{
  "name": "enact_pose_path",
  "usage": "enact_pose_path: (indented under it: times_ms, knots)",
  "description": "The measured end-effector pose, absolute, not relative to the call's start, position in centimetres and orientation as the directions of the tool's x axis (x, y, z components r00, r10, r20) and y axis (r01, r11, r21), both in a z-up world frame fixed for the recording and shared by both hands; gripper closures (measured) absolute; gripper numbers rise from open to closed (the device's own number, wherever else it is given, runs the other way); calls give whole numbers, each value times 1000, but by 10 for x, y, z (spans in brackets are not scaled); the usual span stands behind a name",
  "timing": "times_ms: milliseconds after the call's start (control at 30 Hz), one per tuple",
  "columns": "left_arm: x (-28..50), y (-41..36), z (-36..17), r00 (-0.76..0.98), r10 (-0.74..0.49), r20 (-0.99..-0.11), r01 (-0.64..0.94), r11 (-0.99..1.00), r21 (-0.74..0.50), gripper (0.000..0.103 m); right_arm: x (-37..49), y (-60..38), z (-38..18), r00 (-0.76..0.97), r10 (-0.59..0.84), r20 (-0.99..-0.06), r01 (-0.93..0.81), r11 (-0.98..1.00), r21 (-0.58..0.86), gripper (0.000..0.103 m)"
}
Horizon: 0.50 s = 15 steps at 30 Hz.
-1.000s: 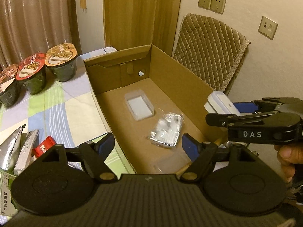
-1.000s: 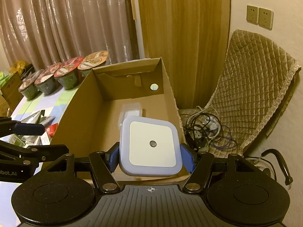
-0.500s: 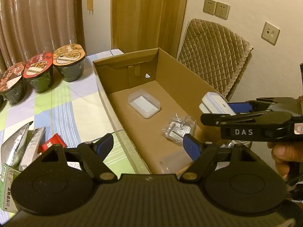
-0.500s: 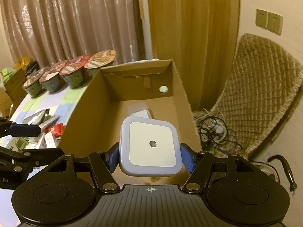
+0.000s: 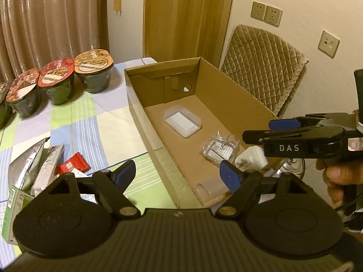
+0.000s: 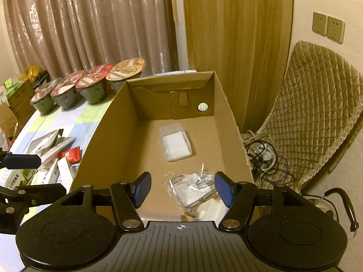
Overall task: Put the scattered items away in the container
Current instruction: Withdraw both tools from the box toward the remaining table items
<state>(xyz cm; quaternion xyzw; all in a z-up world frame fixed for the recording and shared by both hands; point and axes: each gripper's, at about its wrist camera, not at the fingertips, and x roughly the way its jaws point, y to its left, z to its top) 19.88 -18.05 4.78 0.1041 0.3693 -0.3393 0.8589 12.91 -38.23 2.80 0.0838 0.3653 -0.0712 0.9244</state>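
Night light [image 5: 250, 158], white and square, lies on the floor of my cardboard box [image 6: 109, 136] at its near end, below and just ahead of my right tongs [image 6: 182, 189], whose blue pads stand wide apart over the box with nothing between them. My left tongs [image 5: 179, 173] hang parted and empty too, straddling the box's near left wall. Inside the box I see 3 things: a clear plastic case [image 6: 175, 144] with a white insert toward the far end, a crinkled clear packet [image 6: 192, 187] in the middle touching the night light, and the light itself. On the checked tablecloth [image 5: 90, 122] to the left, foil pouches [image 5: 34, 161], a red packet [image 5: 72, 165] and a row of noodle bowls [image 5: 94, 70] sit outside the box.
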Motion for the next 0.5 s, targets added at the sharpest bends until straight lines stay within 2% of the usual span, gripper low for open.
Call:
enact_pose_path:
  times_ms: [500]
  knots:
    - [176, -127, 66, 541, -467, -699, 605, 793, -61, 22, 117, -345, 61, 743, -74, -665, 159, 985, 68, 35]
